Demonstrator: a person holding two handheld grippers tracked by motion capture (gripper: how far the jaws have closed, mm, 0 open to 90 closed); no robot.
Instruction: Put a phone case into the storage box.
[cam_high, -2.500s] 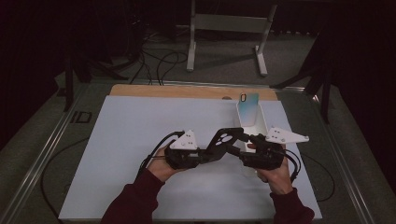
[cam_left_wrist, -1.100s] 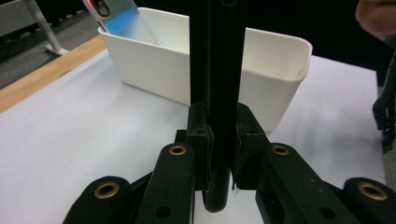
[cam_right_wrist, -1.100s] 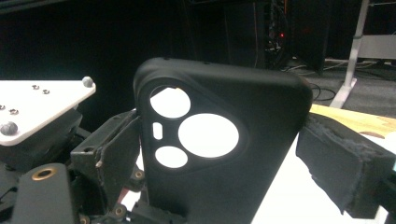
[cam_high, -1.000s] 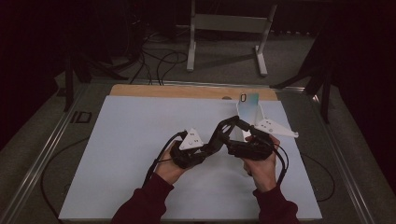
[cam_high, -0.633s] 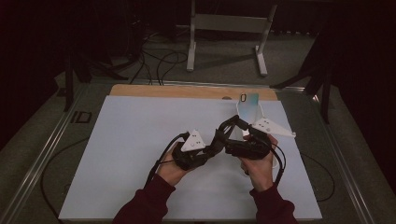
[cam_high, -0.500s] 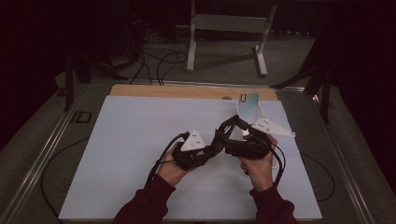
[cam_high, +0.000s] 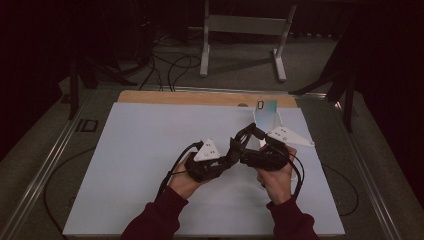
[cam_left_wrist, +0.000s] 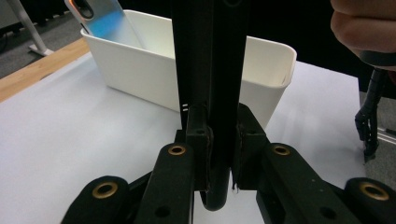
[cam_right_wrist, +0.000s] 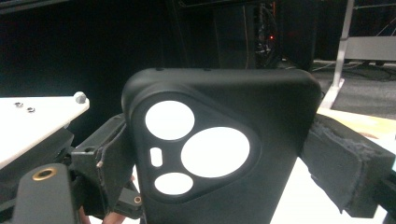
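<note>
**Black phone case held between both grippers above the bench**

Over the middle-right of the white bench (cam_high: 150, 165), the two grippers meet nose to nose, and a black phone case (cam_right_wrist: 219, 154) is held between them, off the surface. The right gripper view looks onto the case's back, with its triangular camera window and round cut-outs; the padded fingers (cam_right_wrist: 345, 172) of the right gripper (cam_high: 250, 137) press on its two long edges, so that gripper is clenched on the case. In the left gripper view the same case stands edge-on as a thin black slab running up the frame, and the fingers (cam_left_wrist: 198, 140) of the left gripper (cam_high: 232, 150) are pinched onto its two faces near the lower end. Both hands are therefore gripping one object at once.

Just beyond the grippers stands a white bin (cam_left_wrist: 140, 74), open-topped, with a blue-tinted phone (cam_high: 265, 107) leaning up out of its far end.

My reading is that the step in hand is a two-handed hold or handover of the case, possibly ahead of fitting it to the phone. The next move would call for one gripper to ease off while the other keeps a firm squeeze, or the soft case may twist or drop. If it is bound for the bin, it must clear the near rim and the leaning phone.
</note>
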